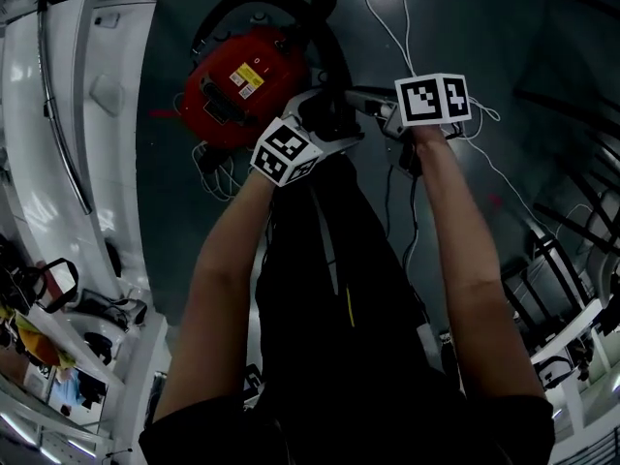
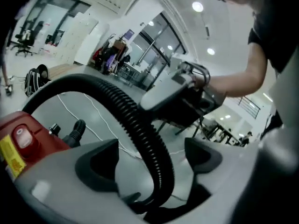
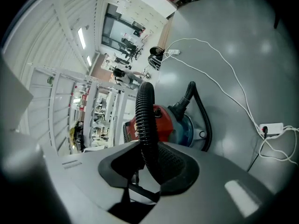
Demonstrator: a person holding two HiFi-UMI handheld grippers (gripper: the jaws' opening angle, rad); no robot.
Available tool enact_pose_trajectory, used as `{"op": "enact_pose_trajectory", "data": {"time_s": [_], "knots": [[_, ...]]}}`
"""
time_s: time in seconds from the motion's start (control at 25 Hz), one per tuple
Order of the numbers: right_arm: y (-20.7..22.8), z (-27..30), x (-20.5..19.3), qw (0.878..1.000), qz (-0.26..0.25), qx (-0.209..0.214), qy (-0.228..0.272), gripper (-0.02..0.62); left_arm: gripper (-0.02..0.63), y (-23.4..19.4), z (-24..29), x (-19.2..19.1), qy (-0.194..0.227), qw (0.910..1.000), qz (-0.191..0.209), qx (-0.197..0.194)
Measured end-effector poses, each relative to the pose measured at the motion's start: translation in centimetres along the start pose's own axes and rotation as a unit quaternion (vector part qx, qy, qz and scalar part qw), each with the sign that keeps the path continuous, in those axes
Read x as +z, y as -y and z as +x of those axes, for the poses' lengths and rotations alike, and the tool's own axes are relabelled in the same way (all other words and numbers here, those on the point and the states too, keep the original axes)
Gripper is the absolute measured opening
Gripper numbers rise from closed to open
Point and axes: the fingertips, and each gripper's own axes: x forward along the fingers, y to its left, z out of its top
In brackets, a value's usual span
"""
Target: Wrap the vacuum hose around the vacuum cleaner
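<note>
The red vacuum cleaner (image 1: 242, 85) stands on the dark floor ahead of me; it also shows as red vacuum body (image 2: 23, 143) and red-and-blue vacuum (image 3: 161, 122). Its black ribbed hose (image 1: 232, 8) arcs round the far side. My left gripper (image 1: 325, 114) is open, and the hose (image 2: 149, 139) runs between its wide jaws clear of both pads (image 2: 98, 167). My right gripper (image 1: 356, 97) is shut on the hose (image 3: 145, 111), pinching it against the textured pad (image 3: 180, 164). In the left gripper view the right gripper (image 2: 147, 104) holds the hose higher up.
A white cable (image 1: 387, 27) trails over the floor to a power strip (image 3: 272, 129). White panels and shelving (image 1: 58, 114) line the left side. Dark frames and chairs (image 1: 572, 327) stand at the right. My black-clad legs (image 1: 329, 289) are below the grippers.
</note>
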Motion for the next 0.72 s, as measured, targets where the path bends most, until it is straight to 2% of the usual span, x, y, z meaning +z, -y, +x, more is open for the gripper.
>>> {"op": "enact_pose_trajectory", "data": {"time_s": [0.12, 0.16, 0.2, 0.24, 0.36, 0.44, 0.52, 0.6, 0.72], "knots": [[-1.0, 1.0, -0.1, 1.0, -0.007, 0.005, -0.004, 0.105, 0.381, -0.5, 1.7, 0.0, -0.011, 0.9999, -0.009, 0.01], [-1.2, 1.2, 0.0, 1.0, -0.009, 0.006, -0.003, 0.102, 0.31, -1.0, 1.9, 0.3, -0.006, 0.9996, -0.02, 0.02], [-1.3, 1.2, 0.2, 1.0, -0.012, 0.004, -0.003, 0.1, 0.266, -1.4, 2.1, 0.5, -0.003, 0.999, -0.031, 0.031], [-1.3, 1.2, 0.2, 1.0, -0.019, 0.002, -0.004, 0.1, 0.253, -1.7, 2.1, 0.6, -0.002, 0.9984, -0.041, 0.038], [-1.3, 1.0, 0.2, 0.998, -0.053, -0.011, -0.011, 0.091, 0.238, -1.7, 1.8, 0.1, -0.021, 0.9975, -0.051, 0.044], [-1.2, 0.4, 0.6, 0.997, -0.073, -0.03, 0.0, -0.003, 0.236, -1.5, 1.3, -0.7, -0.047, 0.9969, -0.048, 0.04], [-1.4, -0.2, 1.0, 0.996, -0.088, -0.029, 0.009, 0.002, 0.235, -1.1, 0.8, -1.3, -0.07, 0.9961, -0.042, 0.033], [-2.0, -0.4, 1.4, 0.994, -0.11, -0.017, 0.01, 0.034, 0.233, -0.4, 0.5, -1.4, -0.085, 0.9957, -0.031, 0.023], [-2.8, -0.4, 1.7, 0.985, -0.173, -0.019, 0.004, 0.076, 0.23, 0.6, 0.3, -0.7, -0.098, 0.9949, -0.015, 0.018]]}}
